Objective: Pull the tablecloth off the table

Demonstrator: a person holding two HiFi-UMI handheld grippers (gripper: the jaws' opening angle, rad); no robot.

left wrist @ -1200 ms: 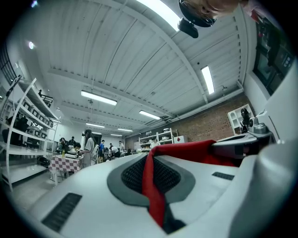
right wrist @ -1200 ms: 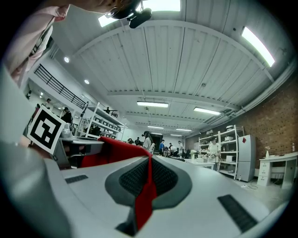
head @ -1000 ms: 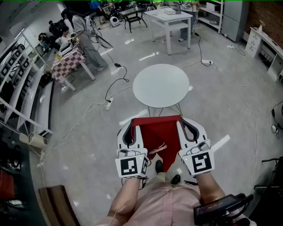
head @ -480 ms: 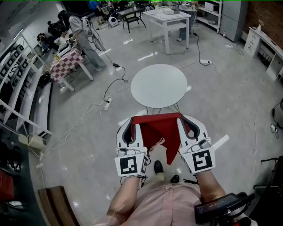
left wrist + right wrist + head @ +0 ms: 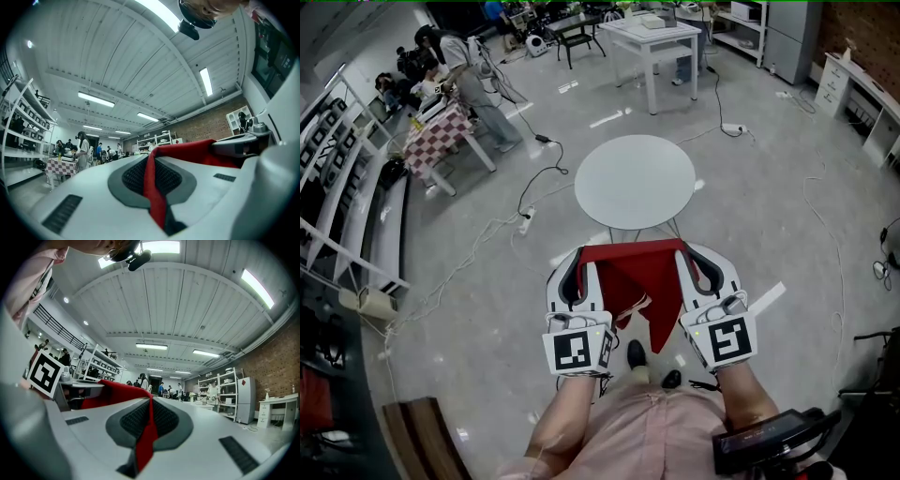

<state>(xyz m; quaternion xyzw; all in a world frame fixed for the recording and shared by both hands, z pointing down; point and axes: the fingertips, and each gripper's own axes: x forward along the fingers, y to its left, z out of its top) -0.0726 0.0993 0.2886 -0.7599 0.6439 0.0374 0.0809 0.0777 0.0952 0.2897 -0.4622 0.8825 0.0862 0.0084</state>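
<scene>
The red tablecloth (image 5: 642, 277) hangs stretched between my two grippers, off the round white table (image 5: 635, 181), whose top is bare and stands just beyond the cloth's far edge. My left gripper (image 5: 580, 258) is shut on the cloth's left edge. My right gripper (image 5: 693, 256) is shut on its right edge. In the left gripper view a red fold (image 5: 152, 183) is pinched between the closed pads. The right gripper view shows the same pinch on the cloth (image 5: 146, 430). Loose folds droop below the held edge toward the person's shoes (image 5: 637, 354).
A checkered table (image 5: 441, 131) with people around it stands at the upper left. A white table (image 5: 661, 42) is at the back. Cables (image 5: 534, 199) run over the grey floor left of the round table. Shelving (image 5: 342, 216) lines the left wall.
Both grippers keep their hold and have barely moved. The cloth's hanging folds have shifted and drawn up a little.
</scene>
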